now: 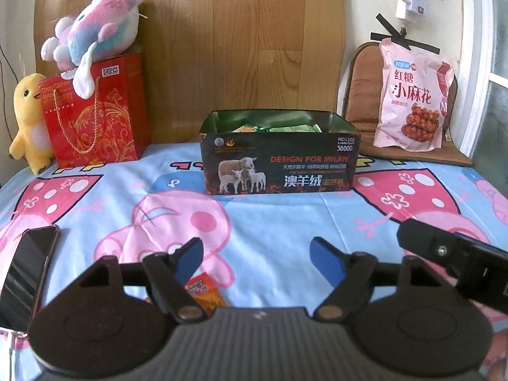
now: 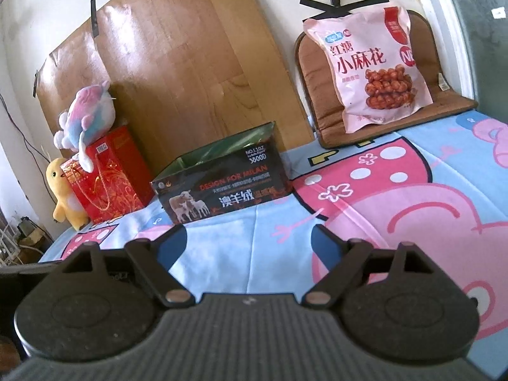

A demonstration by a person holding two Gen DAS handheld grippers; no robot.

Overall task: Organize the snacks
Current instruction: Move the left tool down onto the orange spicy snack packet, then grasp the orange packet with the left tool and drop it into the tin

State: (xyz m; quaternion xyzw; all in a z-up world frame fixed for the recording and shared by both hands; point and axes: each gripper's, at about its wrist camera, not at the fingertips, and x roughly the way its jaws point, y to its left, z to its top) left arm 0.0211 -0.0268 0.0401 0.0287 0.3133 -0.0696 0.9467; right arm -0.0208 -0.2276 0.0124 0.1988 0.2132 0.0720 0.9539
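A dark open box (image 1: 279,162) with sheep printed on it stands on the cartoon bedsheet and holds several green snack packets (image 1: 285,127). It also shows in the right wrist view (image 2: 222,184). A small orange snack packet (image 1: 204,292) lies on the sheet just under my left gripper's left finger. My left gripper (image 1: 257,260) is open and empty, well short of the box. My right gripper (image 2: 249,244) is open and empty above the sheet; its body shows in the left wrist view (image 1: 451,254). A large pink snack bag (image 1: 412,98) leans on a brown cushion at the back right (image 2: 377,66).
A red gift bag (image 1: 95,114) with a pastel plush (image 1: 95,38) on top and a yellow plush chick (image 1: 28,120) stand at the back left. A black phone (image 1: 25,273) lies on the sheet at the left. A wooden board (image 1: 241,41) stands behind the box.
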